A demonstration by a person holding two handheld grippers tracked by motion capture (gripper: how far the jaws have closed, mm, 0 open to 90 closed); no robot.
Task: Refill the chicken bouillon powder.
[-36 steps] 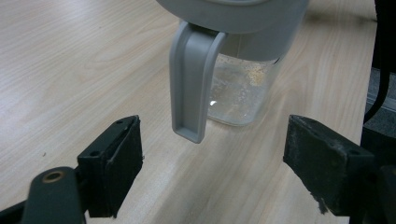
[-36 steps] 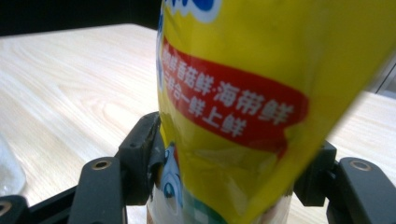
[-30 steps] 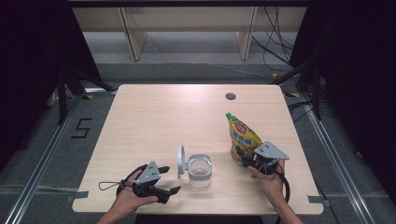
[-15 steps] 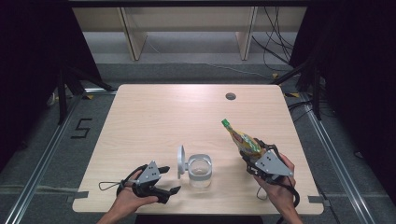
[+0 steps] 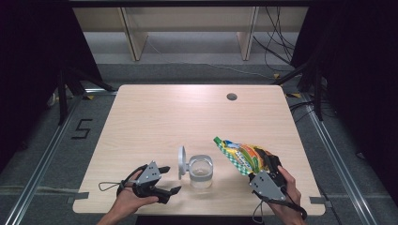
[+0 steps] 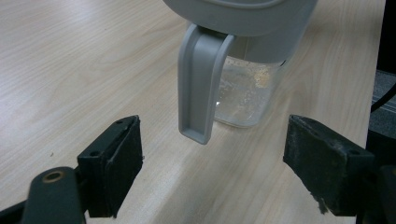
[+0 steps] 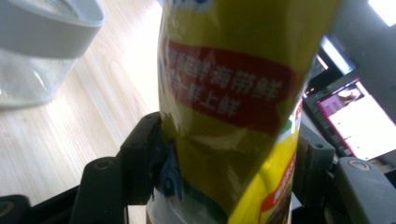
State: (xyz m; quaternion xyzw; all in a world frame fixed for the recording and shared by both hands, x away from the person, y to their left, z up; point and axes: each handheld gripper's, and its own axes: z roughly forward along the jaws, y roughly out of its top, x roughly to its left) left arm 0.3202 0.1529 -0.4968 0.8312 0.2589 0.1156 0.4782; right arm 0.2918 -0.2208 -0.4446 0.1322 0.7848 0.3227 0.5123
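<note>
Two claws are at work on our counter [image 5: 155, 117]: our right claw [image 5: 263, 169] is clenched on a yellow snack pouch [image 5: 241, 154], tilted with its green top corner toward the clear jar [image 5: 201, 171], while our left claw [image 5: 162, 183] sits released just beside the jar, jaws apart on either side of its hanging grey latch [image 6: 198, 88] without touching it. We judge the main risk to be a spill: nothing steadies the jar, so a nudge from the pouch could shift or tip it. The pouch is soft and may fold in our grip, sending contents past the rim. The upright lid [image 5: 181, 162] could also catch the pouch.
</note>
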